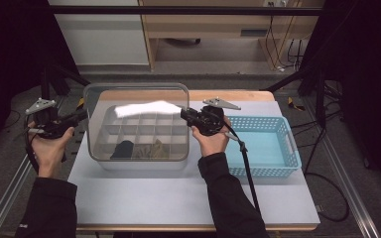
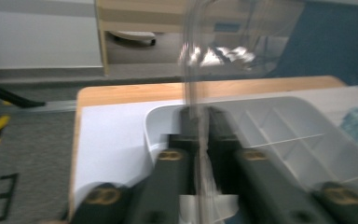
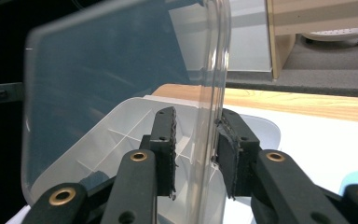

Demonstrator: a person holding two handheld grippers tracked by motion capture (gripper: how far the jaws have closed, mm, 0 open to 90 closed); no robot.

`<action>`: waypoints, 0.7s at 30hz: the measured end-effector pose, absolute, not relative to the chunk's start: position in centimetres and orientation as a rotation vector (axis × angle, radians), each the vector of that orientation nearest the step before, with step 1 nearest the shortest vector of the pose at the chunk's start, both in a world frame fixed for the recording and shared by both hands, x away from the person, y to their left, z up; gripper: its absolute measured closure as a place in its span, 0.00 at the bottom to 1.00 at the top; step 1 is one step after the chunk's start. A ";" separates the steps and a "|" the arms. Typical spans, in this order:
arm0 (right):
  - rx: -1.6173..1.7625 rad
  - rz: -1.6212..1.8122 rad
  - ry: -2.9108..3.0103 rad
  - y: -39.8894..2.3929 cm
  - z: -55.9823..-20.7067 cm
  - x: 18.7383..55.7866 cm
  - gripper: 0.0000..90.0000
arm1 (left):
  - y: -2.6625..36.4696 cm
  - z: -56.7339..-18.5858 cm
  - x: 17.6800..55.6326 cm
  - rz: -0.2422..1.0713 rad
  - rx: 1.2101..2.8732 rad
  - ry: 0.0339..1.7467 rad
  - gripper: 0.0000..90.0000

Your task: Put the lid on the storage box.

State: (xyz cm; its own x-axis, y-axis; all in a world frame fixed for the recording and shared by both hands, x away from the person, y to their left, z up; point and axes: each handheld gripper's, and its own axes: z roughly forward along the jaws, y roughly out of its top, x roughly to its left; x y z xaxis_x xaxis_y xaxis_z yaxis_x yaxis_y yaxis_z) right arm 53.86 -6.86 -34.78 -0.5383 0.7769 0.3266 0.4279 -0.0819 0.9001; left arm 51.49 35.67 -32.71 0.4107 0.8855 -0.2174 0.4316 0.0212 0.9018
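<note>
A clear plastic lid [image 1: 136, 106] stands tilted up over a white compartment box [image 1: 144, 163] in the middle of the table. My left gripper [image 1: 82, 115] is shut on the lid's left edge; in the left gripper view the jaws [image 2: 199, 140] clamp the thin clear rim [image 2: 191, 70] above the box [image 2: 279, 126]. My right gripper [image 1: 184, 113] is at the lid's right edge. In the right gripper view its jaws [image 3: 196, 140] straddle the lid [image 3: 121, 70]: the right pad [image 3: 228, 149] touches the rim and the left pad [image 3: 165, 144] stands off it.
A light blue mesh basket [image 1: 263, 144] stands right of the box, close to my right hand. A dark item [image 1: 124, 148] and a tan one [image 1: 151, 148] lie in the box's front compartments. The white mat [image 1: 178, 198] ends near the wooden table edge.
</note>
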 end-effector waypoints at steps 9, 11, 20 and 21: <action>1.481 1.551 1.923 -6.1 -37.2 57.1 0.80 | 34.7 -36.0 53.3 0.665 1.639 1.285 0.86; 1.494 1.548 1.953 -6.7 -37.6 57.6 0.80 | 35.2 -36.2 53.6 0.687 1.634 1.318 0.80; 1.458 1.548 1.985 -7.0 -37.5 57.5 0.80 | 35.9 -37.5 54.9 0.660 1.651 1.317 0.62; 1.458 1.549 1.986 -6.9 -37.5 57.5 0.80 | 35.9 -37.7 55.1 0.654 1.661 1.323 0.61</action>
